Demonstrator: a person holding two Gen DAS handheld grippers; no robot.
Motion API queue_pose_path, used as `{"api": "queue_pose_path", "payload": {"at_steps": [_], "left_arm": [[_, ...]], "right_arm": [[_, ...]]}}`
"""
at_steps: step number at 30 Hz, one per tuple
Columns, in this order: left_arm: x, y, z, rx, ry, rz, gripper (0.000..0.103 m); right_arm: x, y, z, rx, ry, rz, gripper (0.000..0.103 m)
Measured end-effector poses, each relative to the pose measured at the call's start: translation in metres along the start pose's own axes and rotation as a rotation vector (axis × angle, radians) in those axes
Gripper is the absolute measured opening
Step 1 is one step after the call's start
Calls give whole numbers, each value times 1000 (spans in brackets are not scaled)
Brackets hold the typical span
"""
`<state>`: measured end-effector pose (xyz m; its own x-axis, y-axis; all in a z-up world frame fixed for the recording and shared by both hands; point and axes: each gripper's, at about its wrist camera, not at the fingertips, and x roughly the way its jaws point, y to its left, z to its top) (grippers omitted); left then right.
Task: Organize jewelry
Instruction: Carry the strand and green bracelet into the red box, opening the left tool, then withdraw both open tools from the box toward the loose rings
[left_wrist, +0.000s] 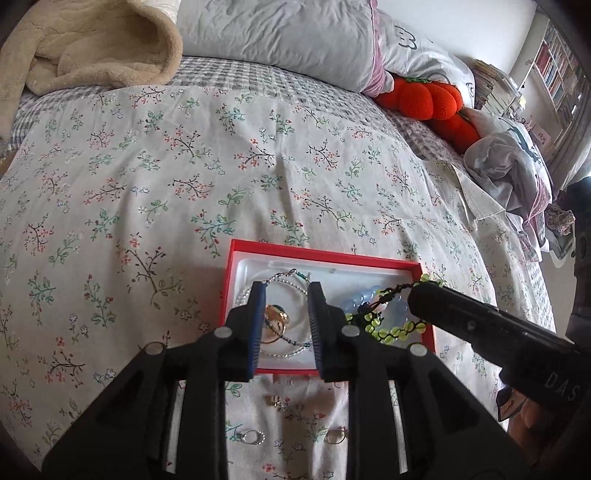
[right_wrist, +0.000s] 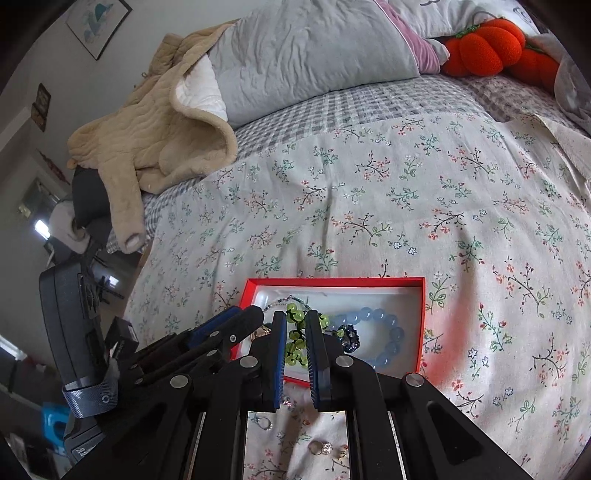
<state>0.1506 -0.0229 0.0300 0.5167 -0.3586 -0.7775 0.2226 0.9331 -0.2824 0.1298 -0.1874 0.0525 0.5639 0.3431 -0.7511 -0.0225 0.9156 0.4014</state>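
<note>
Lowering a limp green-bead bracelet on black cord (right_wrist: 295, 338) into the red-rimmed white tray (right_wrist: 422, 325).
Your right gripper (right_wrist: 296, 345) seems clamped on its beads; hold the cord. Your left gripper (left_wrist: 284, 325) stands apart, empty.

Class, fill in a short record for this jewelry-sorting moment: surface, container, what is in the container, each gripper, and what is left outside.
surface: floral bedspread
container: red box, open, white inside
in the box: blue bead bracelet, thin silver chain, gold pendant
right gripper: shut on the green bead bracelet, held over the box
left gripper: fingers apart over the gold pendant, nothing gripped
outside the box: small rings on the bedspread, on the near side of the box
</note>
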Motion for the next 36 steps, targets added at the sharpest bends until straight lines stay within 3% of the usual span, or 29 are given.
{"api": "queue_pose_path", "payload": {"at_steps": [5,9,16,21,23,25,28,31,32,33,34,36], "left_arm": [[-10,17,-6,12,16,46,37],[-16,31,-11,19,23,83,38],[-20,36,-20,35,46,99,42],[-22,32,-25,54,53,105,45],[-25,31,-26,60,49,111,59],[-29,29,-29,70,42,115,66],[-32,26,-34,98,44,122,68],[-34,23,-43,126,48,141,74],[-35,22,-46,134,51,148,77],[-36,22,-49,142,52,154,79],[-36,22,-53,148,54,158,80],[-36,22,-62,162,61,163,80]], "right_arm": [[17,10,-6,-33,48,17,10],[27,15,-6,-48,67,84,10],[44,1,-7,-76,55,-83,10],[42,-4,-5,-88,21,-92,14],[37,-5,-5,-88,17,-83,15],[30,-3,-6,-102,20,-87,16],[20,-2,-11,-133,31,-93,19],[9,-4,-19,-156,38,-103,27],[6,-5,-22,-163,40,-108,38],[1,-6,-26,-168,37,-114,58],[-3,-7,-31,-174,29,-120,64],[-9,-10,-39,-190,34,-140,65]]}}
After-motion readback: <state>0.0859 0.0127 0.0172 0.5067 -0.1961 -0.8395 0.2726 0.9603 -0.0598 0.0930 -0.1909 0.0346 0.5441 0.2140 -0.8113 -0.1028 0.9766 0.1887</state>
